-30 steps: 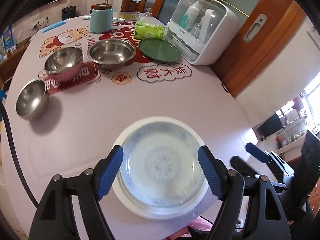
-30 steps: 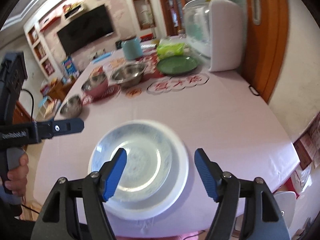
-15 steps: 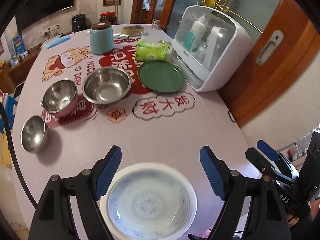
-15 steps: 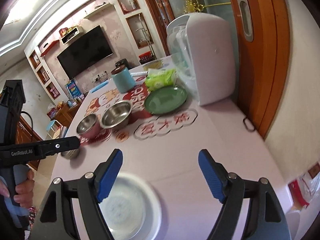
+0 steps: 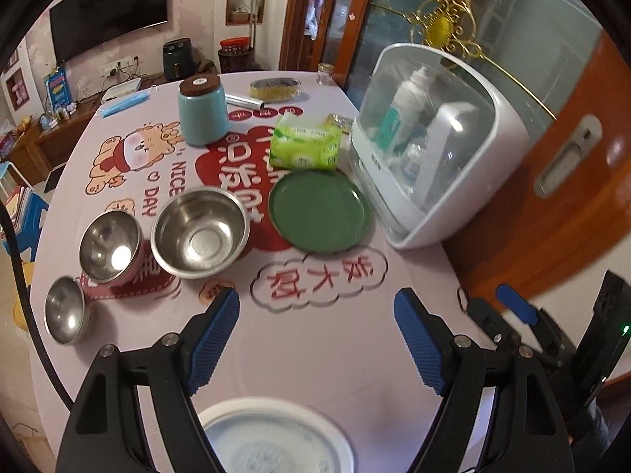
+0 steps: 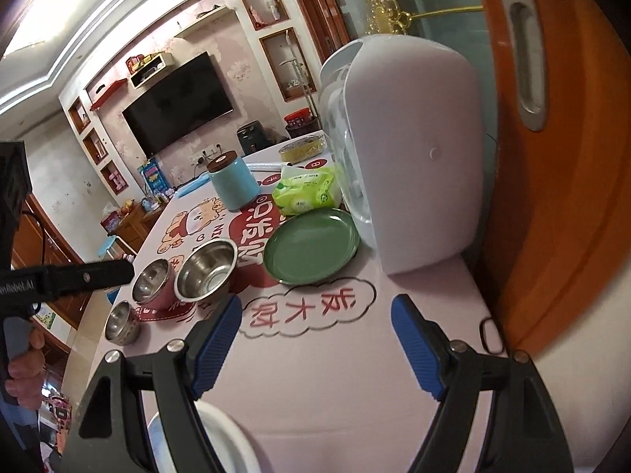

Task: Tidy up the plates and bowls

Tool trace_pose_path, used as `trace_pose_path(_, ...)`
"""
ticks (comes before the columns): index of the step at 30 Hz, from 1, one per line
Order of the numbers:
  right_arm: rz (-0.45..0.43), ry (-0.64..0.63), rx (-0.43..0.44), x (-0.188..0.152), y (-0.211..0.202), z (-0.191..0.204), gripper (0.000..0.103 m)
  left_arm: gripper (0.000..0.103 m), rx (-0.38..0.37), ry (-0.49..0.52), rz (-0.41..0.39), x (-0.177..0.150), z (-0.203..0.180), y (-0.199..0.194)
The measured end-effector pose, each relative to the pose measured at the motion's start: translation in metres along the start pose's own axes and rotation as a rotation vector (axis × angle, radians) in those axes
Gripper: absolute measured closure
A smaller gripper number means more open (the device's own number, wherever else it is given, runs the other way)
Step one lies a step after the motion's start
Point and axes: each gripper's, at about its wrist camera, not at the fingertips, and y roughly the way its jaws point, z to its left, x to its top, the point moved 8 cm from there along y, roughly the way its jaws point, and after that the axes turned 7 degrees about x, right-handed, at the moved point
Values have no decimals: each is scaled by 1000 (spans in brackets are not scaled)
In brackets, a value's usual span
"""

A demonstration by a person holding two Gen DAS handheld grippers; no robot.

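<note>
A blue-patterned plate on a white plate [image 5: 276, 433] lies at the table's near edge, below and behind my open left gripper [image 5: 315, 339]. My right gripper [image 6: 317, 345] is also open with nothing between its fingers; the white plate [image 6: 232, 441] shows at its lower left. Further back lie a green plate [image 5: 319, 211] [image 6: 311, 246], a large steel bowl [image 5: 201, 232] [image 6: 207, 270], a pink-sided steel bowl [image 5: 110, 246] [image 6: 154, 283] and a small steel bowl [image 5: 65, 311] [image 6: 120, 321]. The right gripper [image 5: 501, 311] shows at the right of the left wrist view.
A white domed case with bottles [image 5: 426, 157] stands right of the green plate. A green tissue pack [image 5: 307, 146] and a teal canister [image 5: 203, 112] stand behind it. An orange door [image 6: 552, 197] is close on the right. A hand [image 6: 19, 358] holds the left gripper.
Both grippers have pulled back and risen from the stacked plates, which slid to the bottom of both views. The bowls and green plate now sit mid-frame.
</note>
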Motion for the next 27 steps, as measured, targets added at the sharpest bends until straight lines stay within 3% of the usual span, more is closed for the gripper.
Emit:
trace_pose_path(12, 12, 6, 66, 17, 58, -13, 24, 23, 62, -38, -23, 59, -2, 44)
trace_pose_path(18, 9, 39, 102, 11, 83, -15, 24, 23, 86, 23, -24, 85, 2, 74)
trace_pose_path(27, 38, 95, 56, 4, 127, -25, 24, 23, 77, 148, 37, 106, 0, 127)
